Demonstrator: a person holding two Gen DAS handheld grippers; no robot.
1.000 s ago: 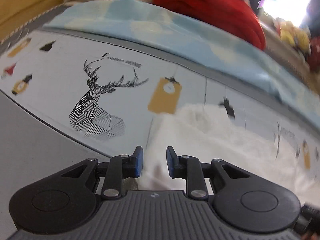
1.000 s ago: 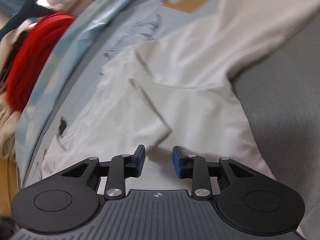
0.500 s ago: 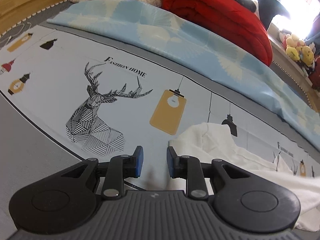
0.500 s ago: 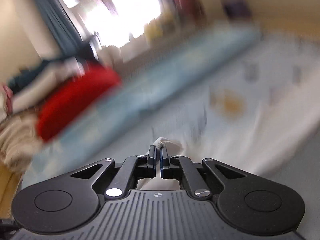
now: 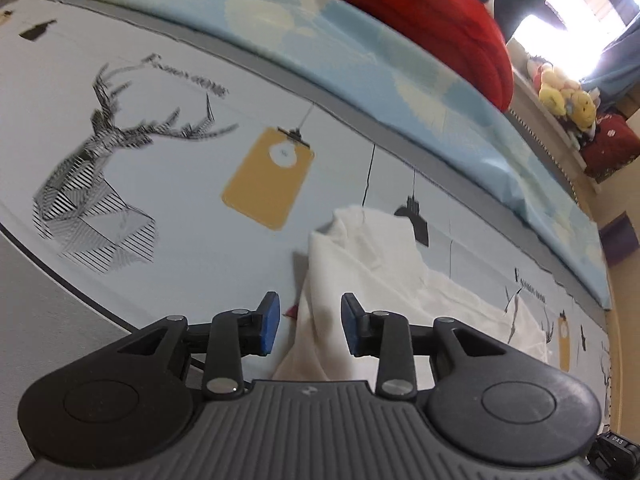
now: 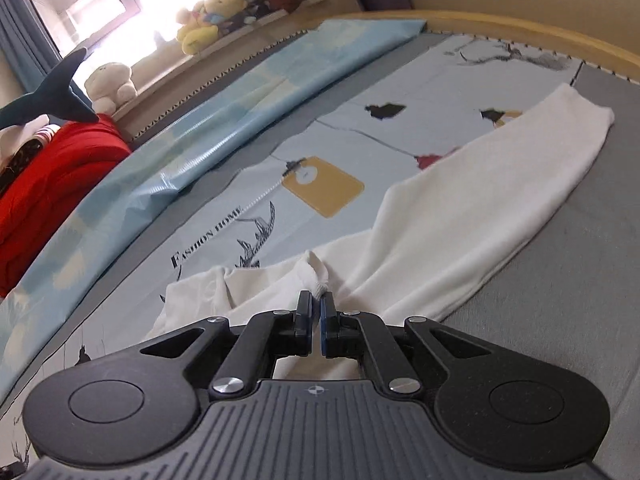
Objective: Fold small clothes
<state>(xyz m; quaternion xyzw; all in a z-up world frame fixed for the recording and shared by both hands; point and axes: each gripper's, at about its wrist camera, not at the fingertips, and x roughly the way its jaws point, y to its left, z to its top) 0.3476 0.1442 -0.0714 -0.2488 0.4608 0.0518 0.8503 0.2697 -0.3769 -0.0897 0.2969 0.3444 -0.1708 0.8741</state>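
Observation:
A small white long-sleeved garment [image 5: 372, 264] lies crumpled on the printed bed sheet [image 5: 160, 152]. My left gripper [image 5: 310, 328] is open, its blue pads on either side of a raised fold of the white cloth, not closed on it. In the right wrist view my right gripper [image 6: 316, 314] is shut on a bunched edge of the white garment [image 6: 460, 216], whose sleeve stretches away to the right onto the grey cover [image 6: 560, 288].
A light blue folded quilt [image 5: 320, 48] runs along the far side of the bed, with a red blanket [image 5: 420, 12] behind it. Plush toys [image 6: 208, 20] sit on the window ledge. The wooden bed frame [image 6: 520, 28] bounds the far end.
My right gripper has closed on the garment's edge and swung up to a low level view. My left gripper has moved right, so the cloth fold now lies between its open pads.

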